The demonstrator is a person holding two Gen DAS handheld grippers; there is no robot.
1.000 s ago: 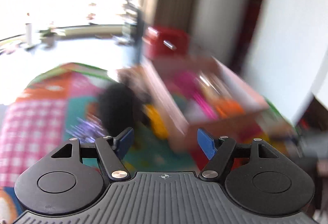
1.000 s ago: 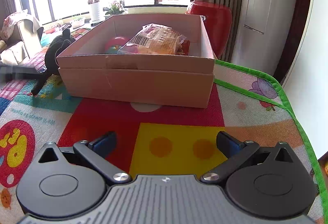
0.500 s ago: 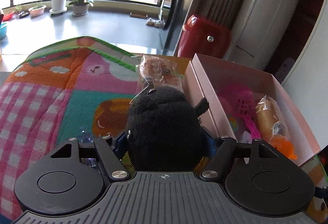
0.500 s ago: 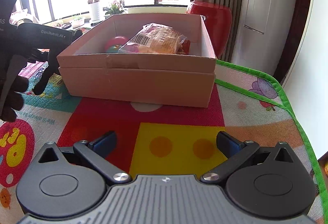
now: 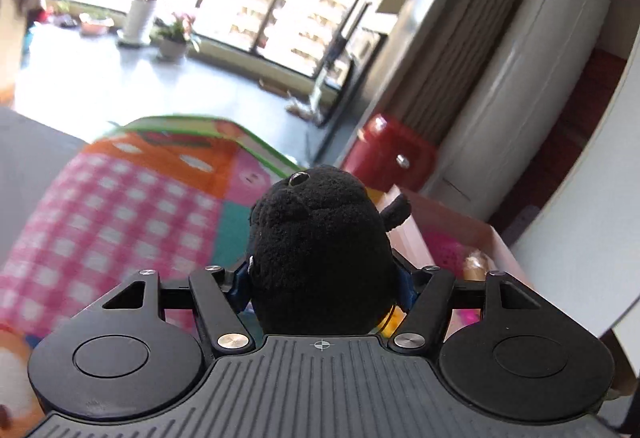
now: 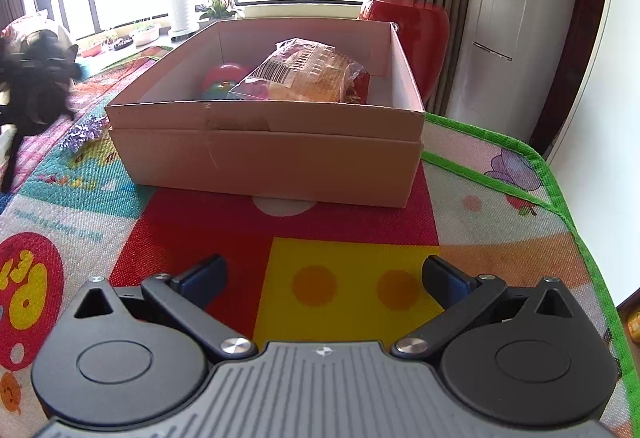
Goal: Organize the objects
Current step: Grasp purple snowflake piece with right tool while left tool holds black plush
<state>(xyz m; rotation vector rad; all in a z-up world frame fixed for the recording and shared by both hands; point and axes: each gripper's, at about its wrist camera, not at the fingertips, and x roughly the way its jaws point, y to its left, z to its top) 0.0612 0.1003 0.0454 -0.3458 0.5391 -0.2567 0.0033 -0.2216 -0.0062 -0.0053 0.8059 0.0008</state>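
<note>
My left gripper (image 5: 322,280) is shut on a black plush toy (image 5: 316,250) and holds it in the air over the play mat, left of the pink cardboard box (image 5: 448,226). In the right wrist view the same toy and gripper show as a dark blur (image 6: 36,77) at the far left. My right gripper (image 6: 324,278) is open and empty, low over the mat in front of the box (image 6: 264,153). The box holds a wrapped snack packet (image 6: 308,71), a red ball (image 6: 226,71) and other toys.
The colourful play mat (image 6: 352,290) has a green border on the right. A purple tinsel piece (image 6: 86,131) lies left of the box. A red stool (image 6: 404,15) stands behind the box, with a white cabinet (image 6: 520,17) and a wall to the right.
My left gripper closed on the black plush toy and lifted it off the mat, tilting up and away. My right gripper has stayed still and open.
</note>
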